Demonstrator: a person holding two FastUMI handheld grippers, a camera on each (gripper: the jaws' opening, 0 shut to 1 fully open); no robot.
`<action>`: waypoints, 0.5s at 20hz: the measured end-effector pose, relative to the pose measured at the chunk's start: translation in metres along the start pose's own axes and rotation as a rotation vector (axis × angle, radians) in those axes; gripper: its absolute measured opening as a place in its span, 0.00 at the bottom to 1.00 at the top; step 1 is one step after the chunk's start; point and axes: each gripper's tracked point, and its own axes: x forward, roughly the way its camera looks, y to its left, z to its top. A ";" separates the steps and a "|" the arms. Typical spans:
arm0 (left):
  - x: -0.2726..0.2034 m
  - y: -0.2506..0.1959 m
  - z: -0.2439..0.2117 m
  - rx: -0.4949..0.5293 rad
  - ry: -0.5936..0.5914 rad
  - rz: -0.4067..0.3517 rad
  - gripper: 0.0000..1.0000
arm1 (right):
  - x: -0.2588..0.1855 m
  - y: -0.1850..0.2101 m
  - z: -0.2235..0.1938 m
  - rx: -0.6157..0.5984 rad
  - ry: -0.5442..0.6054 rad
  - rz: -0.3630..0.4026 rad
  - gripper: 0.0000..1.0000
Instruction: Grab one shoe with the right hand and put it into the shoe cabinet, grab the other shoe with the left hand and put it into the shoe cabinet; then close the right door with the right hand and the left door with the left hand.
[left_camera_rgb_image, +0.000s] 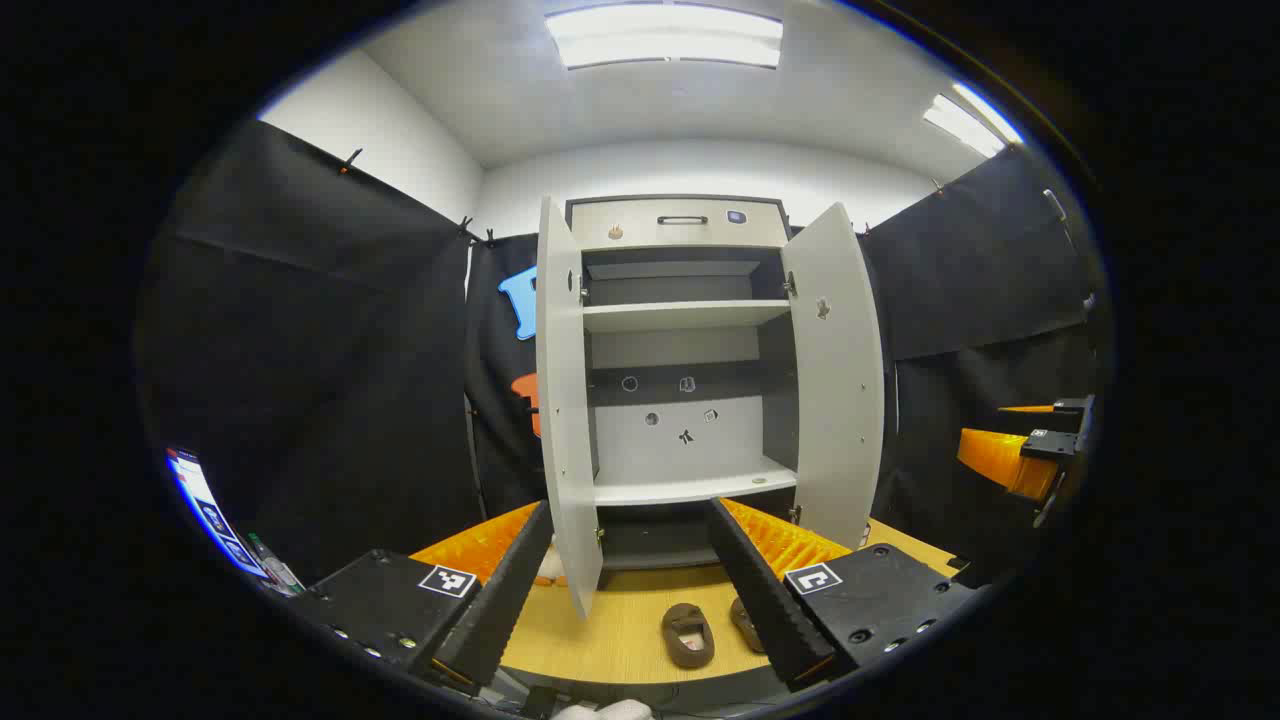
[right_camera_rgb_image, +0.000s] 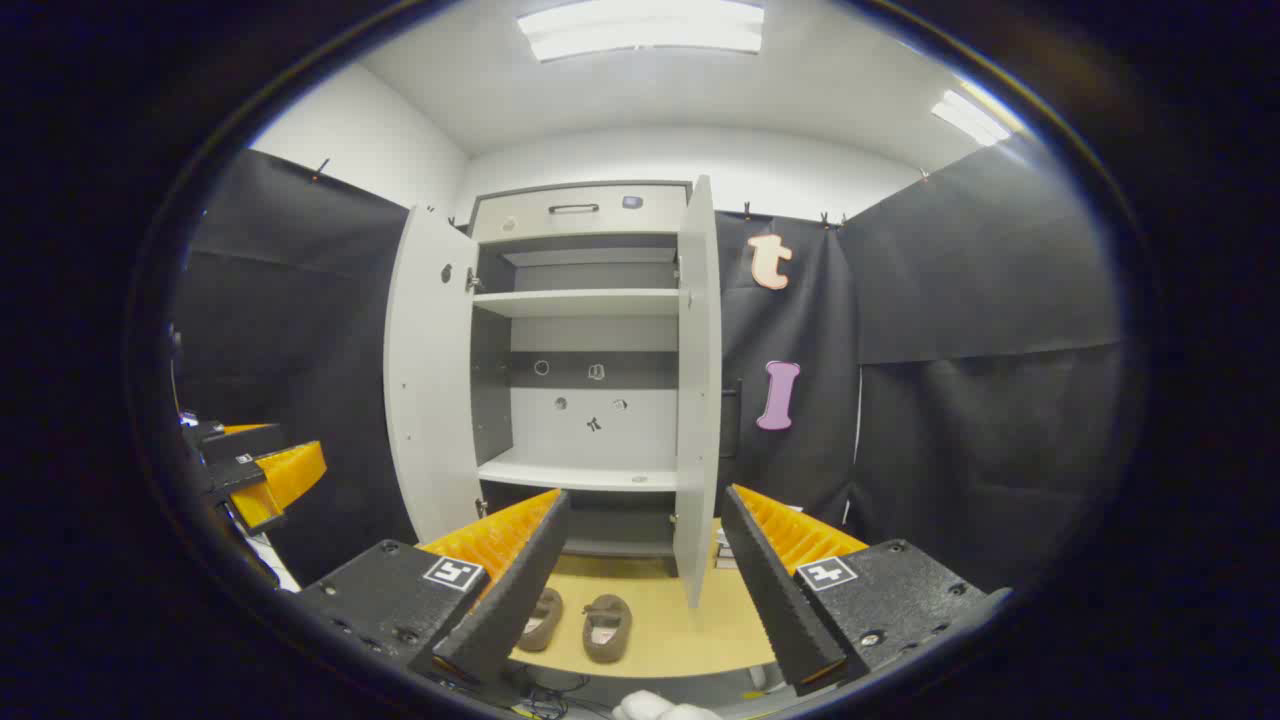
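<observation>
Left gripper view looks straight at the tall pale-grey shoe cabinet (left_camera_rgb_image: 685, 340) with both doors swung wide. Going from left to right: the left door (left_camera_rgb_image: 565, 400) stands edge-on toward the camera, then come the bare shelves, then the right door (left_camera_rgb_image: 835, 370) angled outward. Low in the view the left gripper (left_camera_rgb_image: 630, 580) has its 2 fingers spread wide with nothing between them. On the light wooden table (left_camera_rgb_image: 620, 620) in front of the cabinet lie 2 small brown slip-on shoes: one brown shoe (left_camera_rgb_image: 688, 634) in the gap between the fingers, the other brown shoe (left_camera_rgb_image: 747, 622) just beside it, partly hidden by the right-hand finger. At the far right edge the right gripper (left_camera_rgb_image: 1030, 450) shows, held up off the table.

Right gripper view gives the left gripper (right_camera_rgb_image: 250, 470) at the far left edge, then the cabinet (right_camera_rgb_image: 580, 340) with its left door (right_camera_rgb_image: 430, 380) and right door (right_camera_rgb_image: 698, 380) open. The right gripper (right_camera_rgb_image: 640, 580) is likewise spread wide and holds nothing. Both shoes sit side by side on the table (right_camera_rgb_image: 690, 630), one (right_camera_rgb_image: 543, 617) partly behind the left-hand finger, the other (right_camera_rgb_image: 606, 627) in plain sight, near the cabinet's foot and outside it.
</observation>
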 end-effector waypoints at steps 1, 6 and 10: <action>0.000 0.001 0.001 -0.002 0.001 -0.003 1.00 | 0.000 0.001 0.000 0.000 0.002 0.001 0.99; -0.001 0.004 0.003 0.001 -0.004 0.005 1.00 | 0.004 0.004 0.000 -0.001 0.005 -0.007 0.99; 0.001 0.011 -0.004 -0.002 0.006 0.007 0.96 | 0.007 0.008 0.002 -0.010 0.002 -0.006 0.99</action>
